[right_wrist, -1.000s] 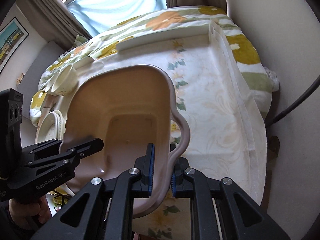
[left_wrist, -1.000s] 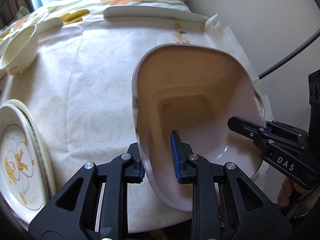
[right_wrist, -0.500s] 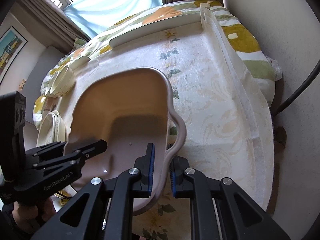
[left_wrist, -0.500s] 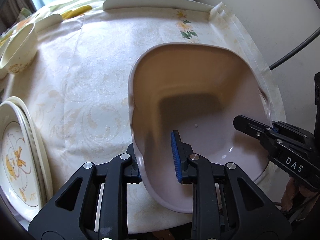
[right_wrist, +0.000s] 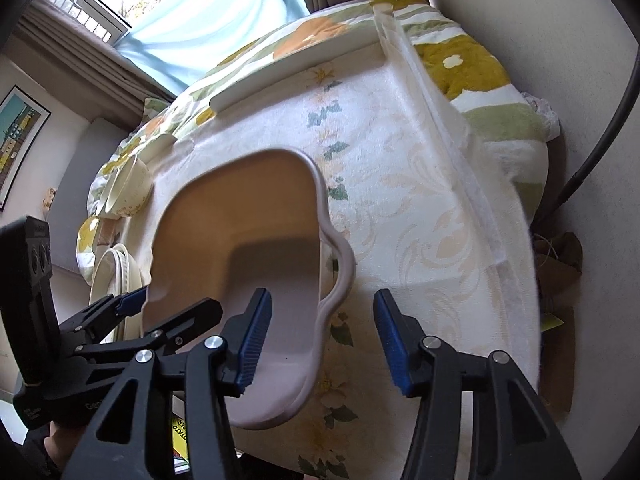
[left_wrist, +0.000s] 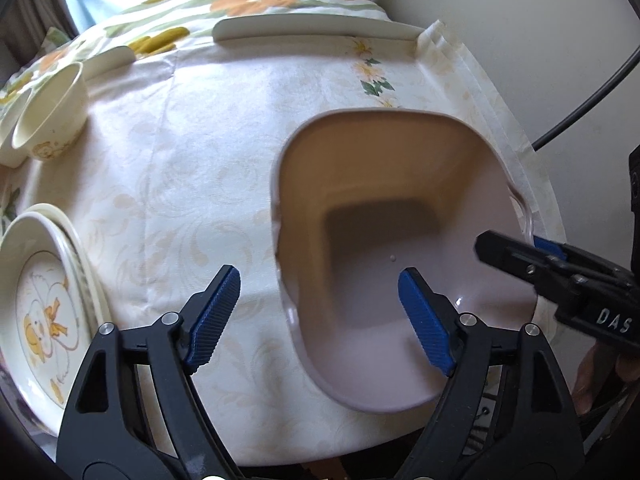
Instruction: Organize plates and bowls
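The desk (left_wrist: 208,168) wore a pale cream cloth with faint scrolls and a few printed flowers, a flowered quilt (right_wrist: 460,60) and a curtained window (right_wrist: 168,12) showing past its upper edge. On it sat one pinkish basin (left_wrist: 384,184) at right of centre, one small bowl (left_wrist: 52,116) at upper left, and a stack of plates (left_wrist: 40,312) at lower left, too overlapped to count. The left hand-held gripper (left_wrist: 320,316) and the right hand-held gripper (right_wrist: 320,336) both pointed steeply down, jaws opening, each straddling a basin rim without touching it.
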Tool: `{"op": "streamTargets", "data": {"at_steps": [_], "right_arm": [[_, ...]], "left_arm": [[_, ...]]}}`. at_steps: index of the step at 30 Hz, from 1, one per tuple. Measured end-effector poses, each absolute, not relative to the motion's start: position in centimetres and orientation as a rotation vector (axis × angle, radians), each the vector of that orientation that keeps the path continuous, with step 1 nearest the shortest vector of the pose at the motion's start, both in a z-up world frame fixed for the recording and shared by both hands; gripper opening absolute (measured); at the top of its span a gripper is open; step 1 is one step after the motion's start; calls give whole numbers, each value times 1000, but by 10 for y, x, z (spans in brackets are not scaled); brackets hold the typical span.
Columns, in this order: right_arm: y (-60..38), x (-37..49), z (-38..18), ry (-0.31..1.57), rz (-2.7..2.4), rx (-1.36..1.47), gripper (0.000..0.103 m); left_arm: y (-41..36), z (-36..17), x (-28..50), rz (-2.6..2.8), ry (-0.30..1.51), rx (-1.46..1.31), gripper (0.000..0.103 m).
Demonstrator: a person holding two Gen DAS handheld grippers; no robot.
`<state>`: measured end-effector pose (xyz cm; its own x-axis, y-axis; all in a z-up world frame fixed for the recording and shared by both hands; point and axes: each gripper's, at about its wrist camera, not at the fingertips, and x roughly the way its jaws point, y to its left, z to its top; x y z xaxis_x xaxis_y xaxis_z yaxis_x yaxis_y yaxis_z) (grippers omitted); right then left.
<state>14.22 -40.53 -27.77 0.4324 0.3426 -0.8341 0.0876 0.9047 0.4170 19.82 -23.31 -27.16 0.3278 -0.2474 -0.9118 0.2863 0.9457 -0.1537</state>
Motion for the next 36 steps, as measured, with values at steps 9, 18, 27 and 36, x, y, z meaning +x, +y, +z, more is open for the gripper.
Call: {"op": "streamTargets", "data": {"at_steps": [9, 18, 27, 36], "right_arm": [[-383, 145, -194, 977, 238, 300, 49], [-299, 197, -135, 869, 425, 260, 93], [-214, 275, -148, 967, 418, 281, 93], [-150, 338, -217, 1139, 367, 311, 91]], "left_arm": [[-172, -180, 177, -262, 1021, -13, 80], [-72, -112, 221, -92, 875, -68, 101], [33, -146, 291, -76, 994, -221, 101], [84, -213, 358, -139, 1143, -286, 85]]}}
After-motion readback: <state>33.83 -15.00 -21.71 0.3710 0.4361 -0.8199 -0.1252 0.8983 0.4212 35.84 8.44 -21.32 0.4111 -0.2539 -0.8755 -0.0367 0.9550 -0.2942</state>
